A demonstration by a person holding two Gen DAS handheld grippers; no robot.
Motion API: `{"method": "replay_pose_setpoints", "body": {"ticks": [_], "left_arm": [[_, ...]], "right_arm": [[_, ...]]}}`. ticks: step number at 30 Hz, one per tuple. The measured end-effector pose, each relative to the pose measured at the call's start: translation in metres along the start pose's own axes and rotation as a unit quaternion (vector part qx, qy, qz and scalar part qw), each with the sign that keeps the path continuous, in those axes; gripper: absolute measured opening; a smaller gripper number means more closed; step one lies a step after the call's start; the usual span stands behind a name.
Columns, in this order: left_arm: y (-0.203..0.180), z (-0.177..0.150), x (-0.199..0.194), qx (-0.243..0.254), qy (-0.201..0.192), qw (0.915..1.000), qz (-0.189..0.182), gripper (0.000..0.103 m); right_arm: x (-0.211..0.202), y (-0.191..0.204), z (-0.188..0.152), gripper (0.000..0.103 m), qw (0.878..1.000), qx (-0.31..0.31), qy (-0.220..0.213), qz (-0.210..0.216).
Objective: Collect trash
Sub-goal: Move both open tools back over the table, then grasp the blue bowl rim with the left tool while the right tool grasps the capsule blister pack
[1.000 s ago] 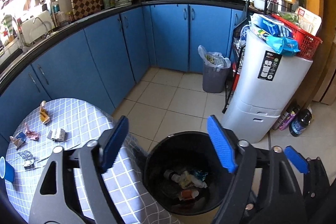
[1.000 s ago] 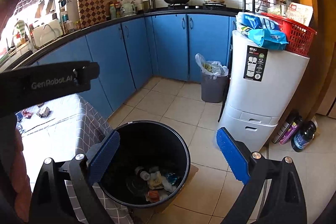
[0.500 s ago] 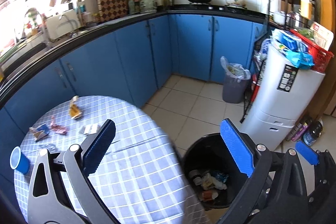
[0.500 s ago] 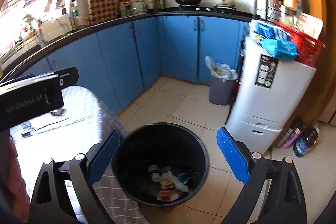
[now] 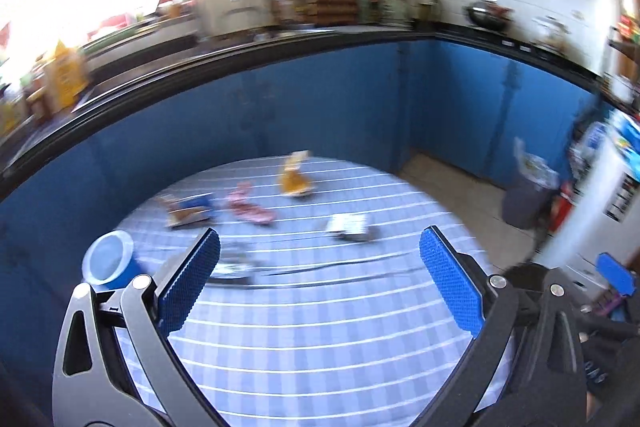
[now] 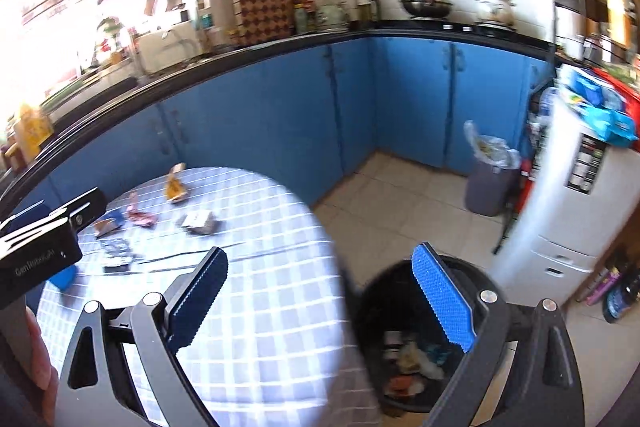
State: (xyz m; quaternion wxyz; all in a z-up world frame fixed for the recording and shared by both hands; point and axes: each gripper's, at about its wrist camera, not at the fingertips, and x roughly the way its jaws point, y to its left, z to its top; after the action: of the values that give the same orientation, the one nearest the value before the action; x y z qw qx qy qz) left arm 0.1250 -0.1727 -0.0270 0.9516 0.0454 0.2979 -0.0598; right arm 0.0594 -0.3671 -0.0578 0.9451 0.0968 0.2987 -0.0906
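A blue-cabinet kitchen surrounds the round checked worktop (image 5: 320, 327). The left hand-held gripper (image 5: 320, 267), jaws wide and empty, faces the scattered wrappers (image 5: 348, 225) lying ahead, nearer than the equally open right hand-held gripper (image 6: 320, 291), which hangs beside the black bin (image 6: 372, 311).

Item count: one round table with blue-and-white checked cloth (image 5: 320, 339); one blue paper cup (image 5: 108, 263); five pieces of scrap litter on the cloth, including one orange wrapper (image 5: 294, 179) and one pink wrapper (image 5: 250, 209); one black round trash bin (image 6: 404, 339); one grey lined bin (image 6: 490, 183).
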Motion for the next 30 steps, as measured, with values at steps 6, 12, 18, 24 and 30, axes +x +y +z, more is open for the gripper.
{"method": "replay_pose_setpoints", "body": {"ticks": [6,12,18,24,30], "left_arm": [[0.093,-0.023,0.026,-0.068,0.033,0.9932,0.088,0.099],[0.175,-0.048,0.051,-0.122,0.078,0.9811,0.128,0.099],[0.211,-0.061,0.069,-0.127,0.094,0.9786,0.132,0.099],[0.225,-0.059,0.094,-0.106,0.1,0.9824,0.117,0.099],[0.242,-0.062,0.122,-0.11,0.114,0.9808,0.113,0.098]], "right_arm": [[0.032,0.081,0.0,0.091,0.997,-0.054,0.023,0.046],[0.059,0.157,-0.008,0.091,0.989,-0.115,0.033,0.082],[0.09,0.219,-0.02,0.091,0.98,-0.159,0.052,0.104],[0.128,0.258,-0.03,0.091,0.975,-0.174,0.083,0.109],[0.162,0.273,-0.035,0.091,0.974,-0.171,0.106,0.102]]}}
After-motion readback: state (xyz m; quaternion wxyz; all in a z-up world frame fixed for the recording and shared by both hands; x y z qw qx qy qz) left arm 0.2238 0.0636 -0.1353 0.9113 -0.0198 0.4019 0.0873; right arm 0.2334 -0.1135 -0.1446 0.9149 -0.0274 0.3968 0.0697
